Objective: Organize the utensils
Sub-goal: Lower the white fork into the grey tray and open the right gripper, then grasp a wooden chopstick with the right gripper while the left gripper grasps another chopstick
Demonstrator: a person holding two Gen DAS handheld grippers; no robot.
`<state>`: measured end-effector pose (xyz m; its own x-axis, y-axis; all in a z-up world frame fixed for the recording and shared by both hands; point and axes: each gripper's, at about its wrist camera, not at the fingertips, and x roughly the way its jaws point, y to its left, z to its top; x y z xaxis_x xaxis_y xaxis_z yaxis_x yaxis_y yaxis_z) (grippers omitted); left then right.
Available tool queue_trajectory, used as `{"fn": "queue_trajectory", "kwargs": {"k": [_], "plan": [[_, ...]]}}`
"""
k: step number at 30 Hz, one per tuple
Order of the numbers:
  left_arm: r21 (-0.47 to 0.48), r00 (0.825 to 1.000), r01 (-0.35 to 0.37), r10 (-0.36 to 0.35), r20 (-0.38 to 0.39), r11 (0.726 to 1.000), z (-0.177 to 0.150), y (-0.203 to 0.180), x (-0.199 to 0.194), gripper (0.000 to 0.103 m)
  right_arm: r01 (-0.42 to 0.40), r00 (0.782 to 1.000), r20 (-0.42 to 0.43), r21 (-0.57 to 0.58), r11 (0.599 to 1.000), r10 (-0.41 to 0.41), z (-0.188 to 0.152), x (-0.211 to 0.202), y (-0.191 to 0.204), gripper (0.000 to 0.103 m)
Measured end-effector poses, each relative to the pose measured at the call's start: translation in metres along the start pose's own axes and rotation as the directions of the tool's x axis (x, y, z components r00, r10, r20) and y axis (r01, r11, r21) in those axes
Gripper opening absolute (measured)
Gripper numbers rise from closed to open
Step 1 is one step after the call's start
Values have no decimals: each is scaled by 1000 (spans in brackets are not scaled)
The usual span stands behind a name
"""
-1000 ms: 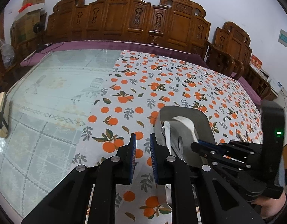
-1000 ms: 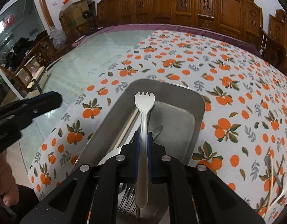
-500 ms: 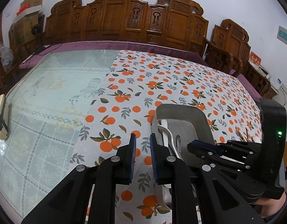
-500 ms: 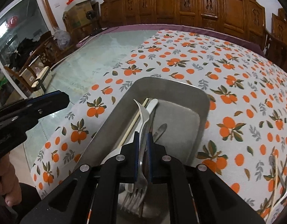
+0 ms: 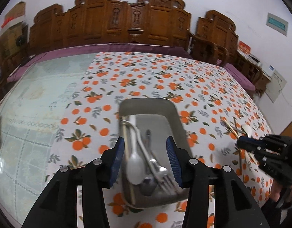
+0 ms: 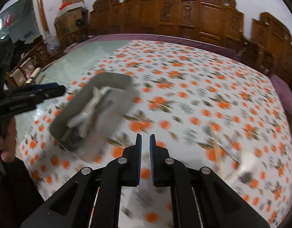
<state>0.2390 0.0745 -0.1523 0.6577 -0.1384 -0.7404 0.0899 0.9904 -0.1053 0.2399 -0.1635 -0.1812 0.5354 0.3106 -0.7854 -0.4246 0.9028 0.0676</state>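
My right wrist view is smeared by motion: the tray [image 6: 92, 112] at ten o'clock is a grey blur, and the utensils in it [image 6: 89, 114] merge into one pale streak I cannot sort. At four o'clock the loose utensils [image 6: 227, 148] on the desk [image 6: 184, 66] are only streaks. In my left wrist view the tray's near end [image 5: 155, 199] is soft, and the left tool [image 5: 146, 161] covers parts of its sides. At three o'clock the right tool [image 5: 246, 144] hides part of the chopsticks [image 5: 229, 127], and its body is cut by the edge.
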Motion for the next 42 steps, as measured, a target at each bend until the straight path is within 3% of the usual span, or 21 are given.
{"fn": "queue_trajectory", "kwargs": {"k": [2, 3, 4, 9, 13, 21, 31, 34, 42], "plan": [[20, 1000, 6, -6, -3, 1000, -1, -10, 0, 46, 31, 999, -9, 18, 999, -31, -10, -6, -20, 17], [30, 1000, 8, -7, -3, 1000, -2, -16, 0, 52, 41, 999, -15, 24, 999, -41, -14, -8, -27, 17], [37, 1000, 11, -11, 5, 999, -3, -21, -1, 69, 57, 998, -22, 32, 998, -56, -20, -10, -38, 17], [68, 1000, 25, -26, 11, 997, -8, -40, -1, 74, 91, 994, -59, 66, 994, -87, -49, -15, -74, 20], [94, 999, 42, -43, 13, 995, -15, -58, 1, 89, 115, 989, -100, 74, 991, -108, -70, -7, -87, 25], [186, 999, 53, -53, -3, 981, -26, -104, 3, 90, 123, 982, -153, 49, 991, -114, -84, 10, -97, 25], [273, 995, 94, -86, -41, 957, -45, -151, 8, 90, 98, 979, -182, 6, 995, -96, -79, 24, -94, 25], [284, 994, 106, -92, -65, 953, -52, -159, 15, 90, 87, 979, -184, -9, 996, -87, -80, 24, -93, 6], [328, 991, 111, -80, -105, 938, -70, -179, 25, 90, 66, 991, -122, 24, 998, -62, -91, -13, -93, 6]]}}
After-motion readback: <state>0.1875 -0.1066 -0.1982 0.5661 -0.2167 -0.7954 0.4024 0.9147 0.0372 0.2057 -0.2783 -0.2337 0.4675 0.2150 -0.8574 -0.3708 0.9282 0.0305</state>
